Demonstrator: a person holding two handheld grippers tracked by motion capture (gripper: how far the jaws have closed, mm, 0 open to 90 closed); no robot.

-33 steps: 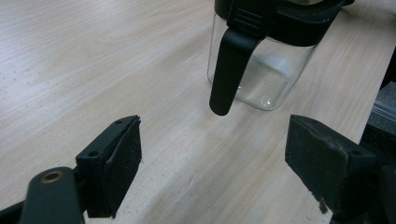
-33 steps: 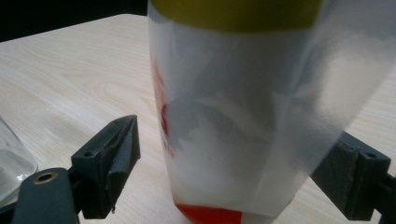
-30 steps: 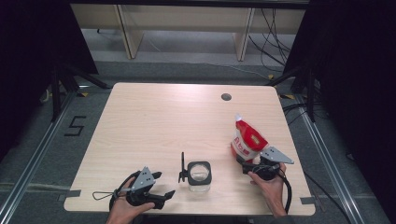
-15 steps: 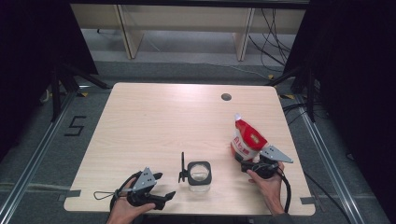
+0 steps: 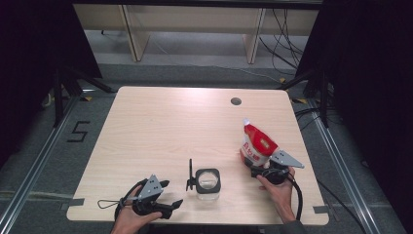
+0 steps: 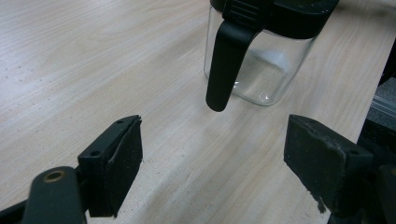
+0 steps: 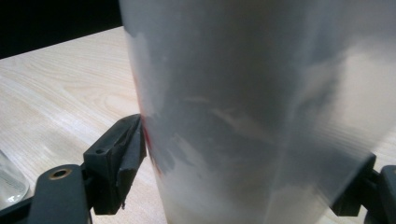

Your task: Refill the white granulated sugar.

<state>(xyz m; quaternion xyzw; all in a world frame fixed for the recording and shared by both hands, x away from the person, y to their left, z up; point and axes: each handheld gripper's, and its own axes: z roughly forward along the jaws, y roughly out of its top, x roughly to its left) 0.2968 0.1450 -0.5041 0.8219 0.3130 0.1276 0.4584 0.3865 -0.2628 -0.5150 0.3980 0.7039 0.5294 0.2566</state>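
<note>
Pouch: a red and white refill pouch [image 5: 256, 145] stands at the right of the high view, lower half, leaning slightly, well in from the table's right edge.
Right gripper: the right gripper [image 5: 263, 165] has its jaws closed onto the pouch's lower body; in the right gripper view the filmy wall [image 7: 261, 116] sits between both pads, touching them.
Left gripper: the left gripper [image 5: 168, 195], bottom left of the high view, is spread wide with nothing between its jaws (bare wood shows through the gap).
Jar: a clear square jar [image 5: 208, 182] with a black rim stands bottom centre, its lid handle [image 6: 226, 65] hanging down toward the left gripper.
Handling: the pouch looks soft and crushable, probably slick; low on the body seems the steadier hold, since squeezing higher could push contents out.
Jar handling: glass-like, rigid, likely to tip if nudged.
Room: the table [image 5: 160, 126] is bare across the upper and left parts; the jar and both hands sit near the bottom edge.
</note>
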